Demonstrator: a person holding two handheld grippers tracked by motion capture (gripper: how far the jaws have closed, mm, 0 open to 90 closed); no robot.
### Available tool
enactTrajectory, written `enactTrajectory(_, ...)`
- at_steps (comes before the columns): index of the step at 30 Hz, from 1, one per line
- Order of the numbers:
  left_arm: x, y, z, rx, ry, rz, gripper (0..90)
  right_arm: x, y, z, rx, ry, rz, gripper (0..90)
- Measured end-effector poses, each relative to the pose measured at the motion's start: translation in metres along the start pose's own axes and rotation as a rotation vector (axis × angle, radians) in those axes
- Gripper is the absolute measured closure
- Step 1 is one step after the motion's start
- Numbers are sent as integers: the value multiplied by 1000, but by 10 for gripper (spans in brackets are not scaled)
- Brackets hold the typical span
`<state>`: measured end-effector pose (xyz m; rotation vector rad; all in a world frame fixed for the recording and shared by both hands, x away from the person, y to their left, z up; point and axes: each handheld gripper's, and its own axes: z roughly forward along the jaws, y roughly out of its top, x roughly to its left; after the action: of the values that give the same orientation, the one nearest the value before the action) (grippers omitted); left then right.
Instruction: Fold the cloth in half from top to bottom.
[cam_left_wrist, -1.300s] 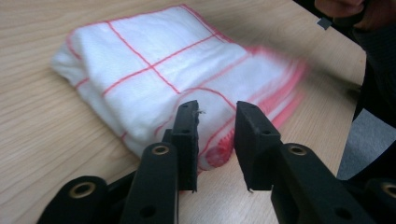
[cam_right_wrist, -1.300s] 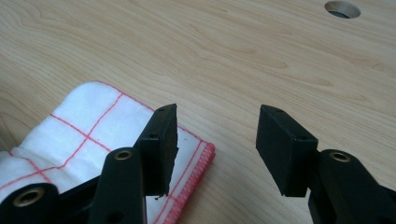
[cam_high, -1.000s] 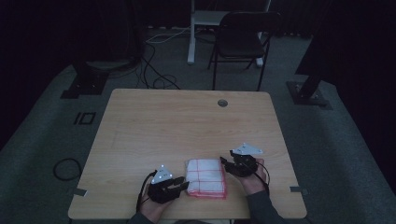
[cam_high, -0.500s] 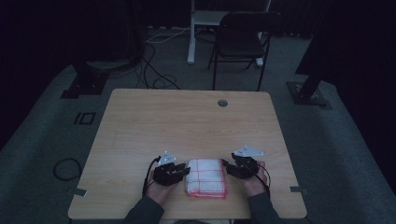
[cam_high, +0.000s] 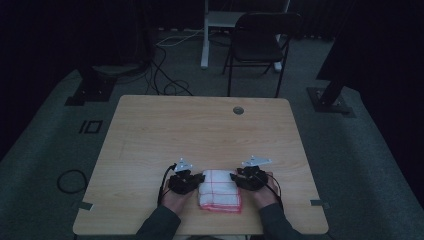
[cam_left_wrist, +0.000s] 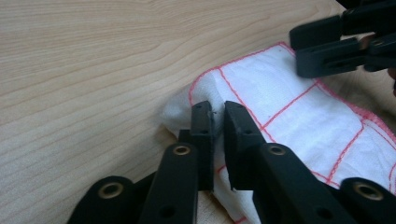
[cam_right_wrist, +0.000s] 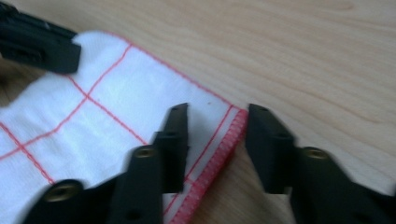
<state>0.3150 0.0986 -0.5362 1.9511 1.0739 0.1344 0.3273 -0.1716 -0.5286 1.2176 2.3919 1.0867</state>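
Note:
A folded white cloth (cam_high: 220, 190) with red grid lines and red stitched edges lies near the table's front edge. My left gripper (cam_high: 200, 179) is at the cloth's far left corner. In the left gripper view its jaws are pinched on a raised fold of the cloth (cam_left_wrist: 280, 93), gripper (cam_left_wrist: 217, 116). My right gripper (cam_high: 235, 177) is at the far right corner. It stands open in the right gripper view, gripper (cam_right_wrist: 217, 119), with its jaws either side of the cloth's (cam_right_wrist: 93, 116) red hem. Each gripper view also shows the other gripper farther off, right gripper (cam_left_wrist: 336, 44) and left gripper (cam_right_wrist: 37, 44).
The wooden table (cam_high: 200, 130) has a round cable hole (cam_high: 238, 110) near its far edge. Behind the table stand a dark chair (cam_high: 260, 45) and a white post (cam_high: 205, 35). Cables (cam_high: 165, 75) lie on the floor, with stand bases at both sides.
My left gripper has moved forward and right from the cloth's near left side to its far left corner and closed on a fold. The right gripper has barely shifted.

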Motion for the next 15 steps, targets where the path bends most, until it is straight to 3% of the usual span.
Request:
enactTrajectory(2,-2,1,-2,-4,3,0,862,2,0,-1,-2,-12,-15,820)
enactTrajectory(4,-4,3,-5,-11,2,4,864,3,1,-4,-17,-17,-22,865)
enactTrajectory(8,-7,9,-11,-24,9,21,864,3,5,-13,-66,-31,-33,876)
enactTrajectory(15,1,18,-18,-42,28,1,851,3,15,-15,-115,-26,-20,874)
